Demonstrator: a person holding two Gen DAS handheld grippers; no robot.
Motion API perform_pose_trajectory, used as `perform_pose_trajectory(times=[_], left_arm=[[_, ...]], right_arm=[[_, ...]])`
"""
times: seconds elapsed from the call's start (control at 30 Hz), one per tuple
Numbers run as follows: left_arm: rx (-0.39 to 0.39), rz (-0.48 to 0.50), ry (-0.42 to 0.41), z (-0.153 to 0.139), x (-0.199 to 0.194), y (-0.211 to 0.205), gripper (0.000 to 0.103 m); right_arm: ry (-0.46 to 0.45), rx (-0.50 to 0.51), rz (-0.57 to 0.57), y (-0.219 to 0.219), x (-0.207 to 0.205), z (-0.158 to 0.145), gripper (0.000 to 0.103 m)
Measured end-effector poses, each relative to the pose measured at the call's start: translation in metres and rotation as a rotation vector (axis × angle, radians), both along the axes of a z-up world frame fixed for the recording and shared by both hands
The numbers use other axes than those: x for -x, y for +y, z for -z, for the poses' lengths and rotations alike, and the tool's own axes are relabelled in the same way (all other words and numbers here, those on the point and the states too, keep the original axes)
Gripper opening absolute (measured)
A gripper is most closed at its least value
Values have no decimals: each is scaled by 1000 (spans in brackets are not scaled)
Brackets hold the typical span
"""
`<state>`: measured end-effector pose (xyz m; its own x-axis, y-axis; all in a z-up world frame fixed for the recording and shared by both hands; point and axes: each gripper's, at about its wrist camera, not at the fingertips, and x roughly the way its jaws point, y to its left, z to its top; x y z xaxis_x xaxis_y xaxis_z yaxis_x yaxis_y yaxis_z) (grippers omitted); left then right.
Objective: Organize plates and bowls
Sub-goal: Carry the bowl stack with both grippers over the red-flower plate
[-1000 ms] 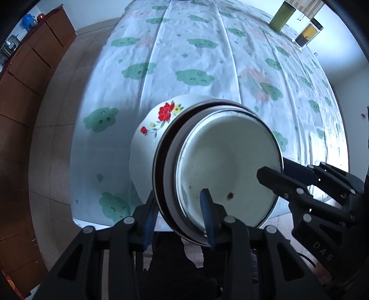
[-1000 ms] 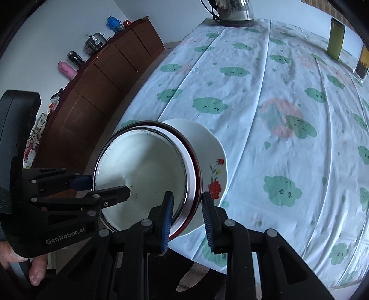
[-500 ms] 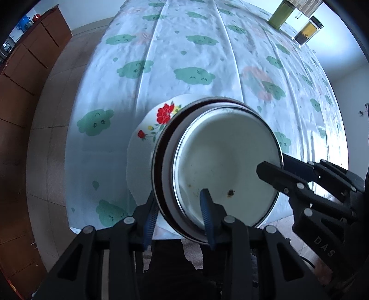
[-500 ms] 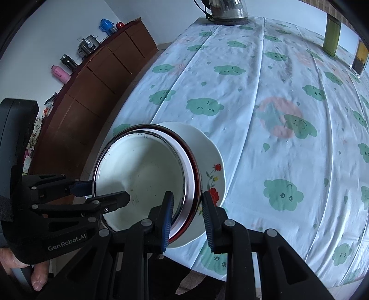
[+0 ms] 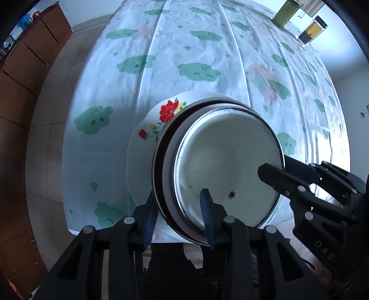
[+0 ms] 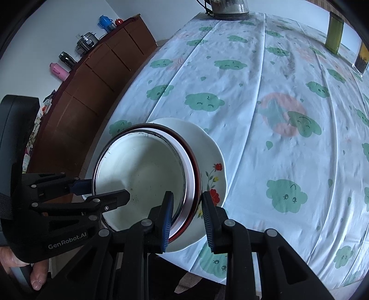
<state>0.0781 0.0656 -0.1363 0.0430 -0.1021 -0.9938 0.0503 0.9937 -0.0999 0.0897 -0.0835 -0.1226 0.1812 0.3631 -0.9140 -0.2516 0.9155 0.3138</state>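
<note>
A white enamel bowl [image 5: 228, 161] [image 6: 143, 175] sits nested inside a dark red-rimmed bowl [image 5: 161, 161] [image 6: 196, 170]. This stack is over a white plate with red flowers [image 5: 147, 133] [image 6: 207, 143], which lies near the table's front edge. Whether the stack rests on the plate I cannot tell. My left gripper [image 5: 178, 219] [image 6: 103, 190] is shut on the stack's near-left rim, one finger inside the white bowl and one outside. My right gripper [image 6: 188, 215] [image 5: 276, 170] is shut on the opposite rim the same way.
The table [image 5: 184, 34] wears a white cloth printed with green clouds. A green canister [image 5: 284, 13] and a jar with dark contents [image 5: 311, 30] stand at the far right, a kettle [image 6: 228, 7] at the far end. A wooden cabinet [image 6: 103, 69] runs along the left.
Both grippers keep the same hold on the bowl stack. The scene has only drifted slightly in both views.
</note>
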Motion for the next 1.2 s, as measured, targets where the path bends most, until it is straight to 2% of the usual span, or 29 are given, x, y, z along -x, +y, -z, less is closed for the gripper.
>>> perform_pose_trajectory(times=[0.63,1.2], left_arm=[[14,-16,-1,8,-1,5,35],[34,-9,-23,7,-3,5,38]], right_arm=[[-23,-1,-3,2,0,-3,28],[-43,36,-9,5,4,-4,28]])
